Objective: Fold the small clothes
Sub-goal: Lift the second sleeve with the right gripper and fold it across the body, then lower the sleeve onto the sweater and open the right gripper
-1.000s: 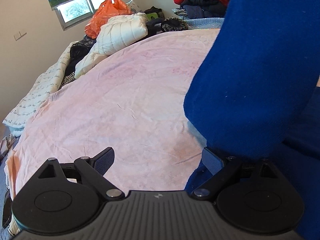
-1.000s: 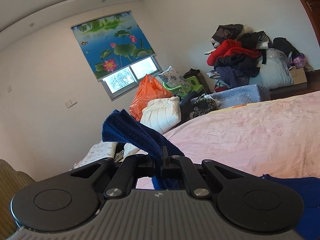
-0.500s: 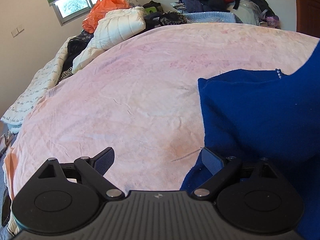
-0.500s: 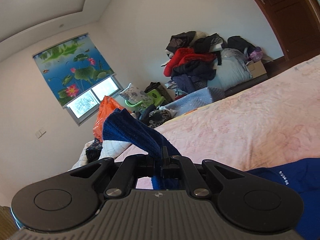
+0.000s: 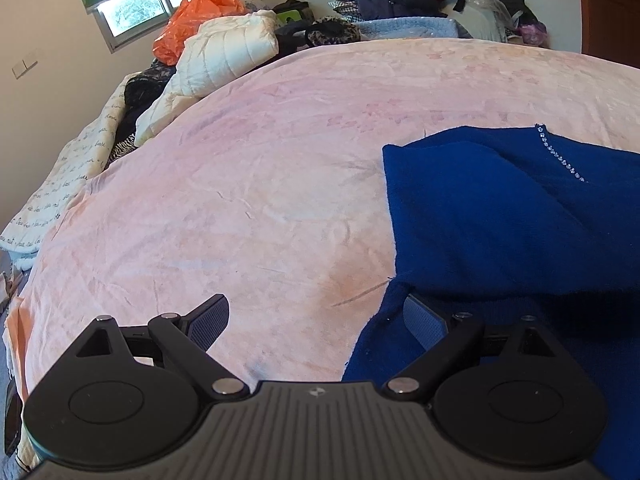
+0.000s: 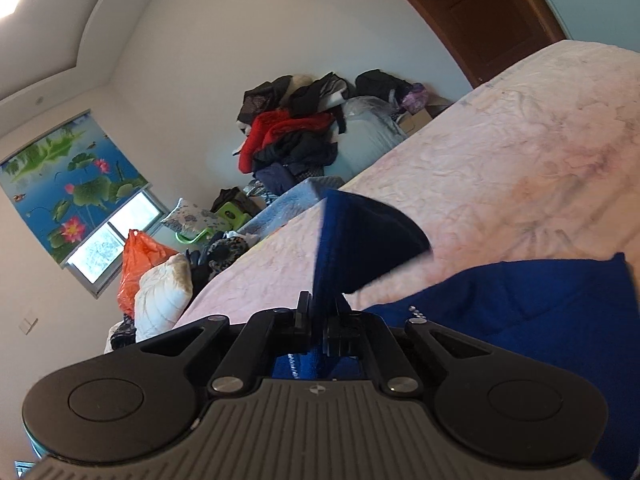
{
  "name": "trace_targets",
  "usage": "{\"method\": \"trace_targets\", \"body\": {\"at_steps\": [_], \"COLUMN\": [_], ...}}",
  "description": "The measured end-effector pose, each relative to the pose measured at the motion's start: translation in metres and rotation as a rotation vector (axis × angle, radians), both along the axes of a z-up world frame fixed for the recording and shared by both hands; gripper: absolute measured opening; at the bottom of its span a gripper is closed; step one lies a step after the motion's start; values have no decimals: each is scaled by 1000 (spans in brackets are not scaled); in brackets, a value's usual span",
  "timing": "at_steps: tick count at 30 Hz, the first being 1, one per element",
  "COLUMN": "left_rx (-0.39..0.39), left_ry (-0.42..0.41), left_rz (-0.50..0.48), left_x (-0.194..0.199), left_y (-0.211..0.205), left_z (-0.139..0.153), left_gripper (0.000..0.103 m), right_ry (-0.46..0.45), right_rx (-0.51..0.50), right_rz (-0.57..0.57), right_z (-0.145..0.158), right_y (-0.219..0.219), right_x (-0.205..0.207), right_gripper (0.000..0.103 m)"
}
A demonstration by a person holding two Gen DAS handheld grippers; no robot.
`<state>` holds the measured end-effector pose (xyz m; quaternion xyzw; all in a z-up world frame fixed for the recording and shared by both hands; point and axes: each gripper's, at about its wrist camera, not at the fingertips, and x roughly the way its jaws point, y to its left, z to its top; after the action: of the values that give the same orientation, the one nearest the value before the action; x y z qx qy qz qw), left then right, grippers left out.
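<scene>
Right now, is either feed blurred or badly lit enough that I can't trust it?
Left wrist view: sharp and evenly daylit, fisheye bowing the bed; the blue garment reads clearly. Right wrist view: the garment flap shut in the right gripper is smeared at its edge, the room tilts, and a ceiling light glares top left.

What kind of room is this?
Most likely a bedroom. A big bed with a pink bedspread fills the view, a window with a flowered blind is behind it, and clothes are piled up by the wall.
</scene>
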<state>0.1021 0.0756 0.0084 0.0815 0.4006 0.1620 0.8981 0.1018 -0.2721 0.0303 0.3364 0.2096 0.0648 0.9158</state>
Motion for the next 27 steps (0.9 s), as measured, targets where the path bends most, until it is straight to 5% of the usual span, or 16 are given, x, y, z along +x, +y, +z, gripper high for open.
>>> {"method": "trace_targets", "body": {"at_steps": [7, 13, 16, 18, 19, 27], "left_rx": [4, 11, 17, 16, 15, 2], "left_ry": [4, 14, 16, 20, 20, 3], "left_rz": [-30, -45, -46, -44, -46, -87], "left_x": [-4, -4, -5, -4, -4, -10], "left_y": [-8, -12, -12, -12, -13, -21], "left_z": [0, -3, -4, -5, -5, -2], "left_gripper": [95, 95, 95, 95, 95, 95], "right_ry": [70, 167, 166, 172, 184, -76], "right_rx": [-38, 122, 246, 274, 245, -6], "right_rz": [-53, -71, -101, -110, -112, -92], "right_z": [-34, -69, -80, -82, -78, -8], "right_y": [-19, -40, -51, -52, -49, -31], "right_x": [-17, -14, -12, -7, -2, -16], "right_gripper": [8, 38, 38, 24, 11, 10]}}
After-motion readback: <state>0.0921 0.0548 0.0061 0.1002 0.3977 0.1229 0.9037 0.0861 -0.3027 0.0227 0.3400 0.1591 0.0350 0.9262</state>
